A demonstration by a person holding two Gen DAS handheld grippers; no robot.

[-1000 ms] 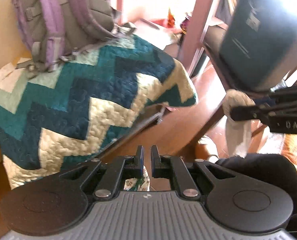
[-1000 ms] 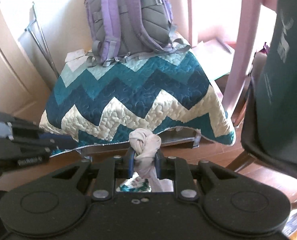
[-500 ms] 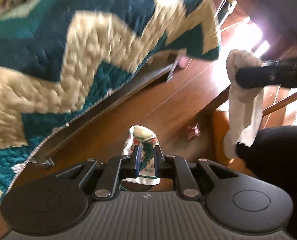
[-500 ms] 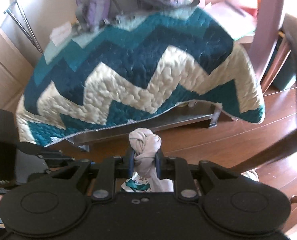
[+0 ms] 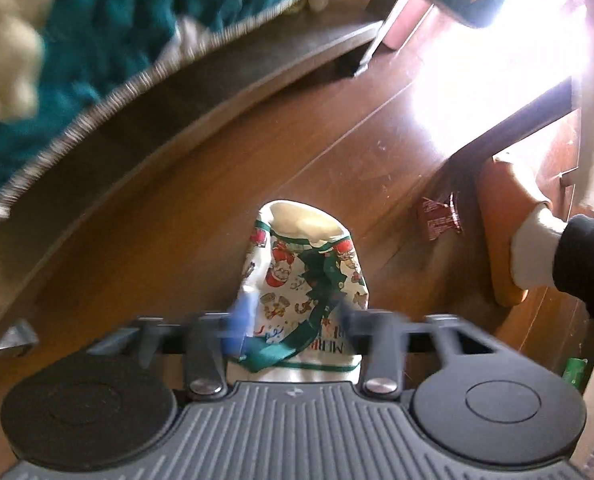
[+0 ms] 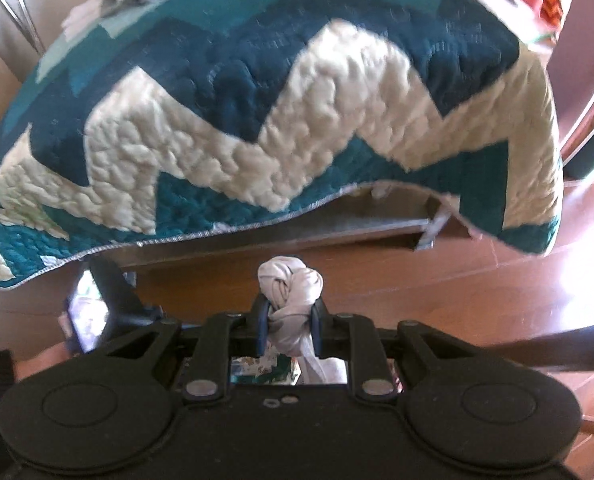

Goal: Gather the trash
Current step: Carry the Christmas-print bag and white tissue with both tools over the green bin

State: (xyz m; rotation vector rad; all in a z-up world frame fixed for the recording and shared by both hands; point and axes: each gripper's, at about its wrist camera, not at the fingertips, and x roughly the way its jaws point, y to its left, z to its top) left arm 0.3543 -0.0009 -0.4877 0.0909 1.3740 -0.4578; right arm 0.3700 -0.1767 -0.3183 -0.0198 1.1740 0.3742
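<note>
Lying on the wooden floor (image 5: pixel 201 208), a printed holiday bag (image 5: pixel 303 276) between the spreading, motion-blurred fingers of the left gripper (image 5: pixel 297 324), jaws opening, no longer pinched. Clamped narrow in the right gripper (image 6: pixel 288 326), a knotted pale bag (image 6: pixel 291 284). Nearby, a red wrapper (image 5: pixel 437 216); beyond, a teal zigzag quilt (image 6: pixel 257 120).

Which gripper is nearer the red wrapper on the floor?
Left. The left gripper, jaws opening around a Christmas-print bag, hangs just beside the red wrapper. The right gripper is clamped on a knotted white bag; its view shows no wrapper.
</note>
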